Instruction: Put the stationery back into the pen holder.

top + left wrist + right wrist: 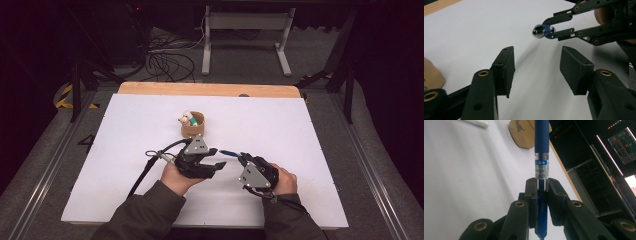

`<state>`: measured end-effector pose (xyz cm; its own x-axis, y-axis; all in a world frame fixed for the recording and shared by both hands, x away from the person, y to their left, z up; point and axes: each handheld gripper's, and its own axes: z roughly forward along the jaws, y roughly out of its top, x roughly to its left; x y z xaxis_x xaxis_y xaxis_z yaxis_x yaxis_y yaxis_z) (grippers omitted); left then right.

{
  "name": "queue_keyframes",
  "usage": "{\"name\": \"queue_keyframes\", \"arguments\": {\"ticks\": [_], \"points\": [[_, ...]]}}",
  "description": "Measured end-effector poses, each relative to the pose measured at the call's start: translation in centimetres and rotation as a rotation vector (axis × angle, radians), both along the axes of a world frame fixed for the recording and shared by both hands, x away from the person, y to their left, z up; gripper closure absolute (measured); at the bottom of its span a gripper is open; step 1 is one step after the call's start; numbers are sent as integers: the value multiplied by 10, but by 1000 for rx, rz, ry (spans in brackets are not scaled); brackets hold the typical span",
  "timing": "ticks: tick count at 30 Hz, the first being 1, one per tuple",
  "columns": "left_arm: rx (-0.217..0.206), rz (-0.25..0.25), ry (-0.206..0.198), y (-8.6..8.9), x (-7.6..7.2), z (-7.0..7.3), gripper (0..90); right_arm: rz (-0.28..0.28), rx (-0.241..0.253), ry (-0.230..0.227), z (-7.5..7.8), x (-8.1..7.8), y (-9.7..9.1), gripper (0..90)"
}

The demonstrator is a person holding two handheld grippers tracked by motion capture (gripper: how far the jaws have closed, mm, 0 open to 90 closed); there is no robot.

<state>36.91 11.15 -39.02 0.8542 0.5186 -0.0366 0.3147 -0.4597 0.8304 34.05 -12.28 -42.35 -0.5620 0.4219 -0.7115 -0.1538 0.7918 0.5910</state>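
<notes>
a blue pen (541,157) is clamped in the right tool (243,159) while the left tool (214,158), jaws apart and empty, is best withdrawn clear before the pen is carried to the cup (193,126).

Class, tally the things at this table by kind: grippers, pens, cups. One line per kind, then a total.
Grippers: 2, left gripper and right gripper
Pens: 1, blue pen
Cups: 1, tan cup, with small items inside that are too small to tell
Total: 4

Olive sleeves (150,210), black hand-held grippers with brass-ringed screws, grey triangular plates (198,146), perhaps rubbery pads (505,70).
</notes>
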Motion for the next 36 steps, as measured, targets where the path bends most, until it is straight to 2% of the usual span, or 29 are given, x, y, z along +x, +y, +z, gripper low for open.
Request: {"name": "queue_keyframes", "arguments": {"ticks": [10, 13, 14, 20, 25, 30, 33, 36], "points": [[22, 47, -17, 27, -5, -5, 397, 12, 154, 23, 7, 0, -4, 796], [11, 63, -15, 36, -6, -6, 386, 15, 194, 26, 9, -1, -5, 796], [10, 65, -27, 39, -6, -6, 379, 18, 209, 27, 10, -1, -5, 796], [12, 83, -57, 55, -10, -9, 364, 37, 281, 38, 14, -1, -5, 796], [-2, 106, -58, 69, -13, -14, 341, 36, 349, 52, 18, 1, -6, 796], [21, 118, -72, 81, -15, -17, 322, 38, 393, 59, 22, 2, -2, 797], [9, 122, -86, 89, -16, -16, 309, 52, 415, 70, 24, 3, 1, 796], [-6, 128, -99, 95, -19, -15, 301, 57, 469, 87, 25, 5, 2, 796]]}}
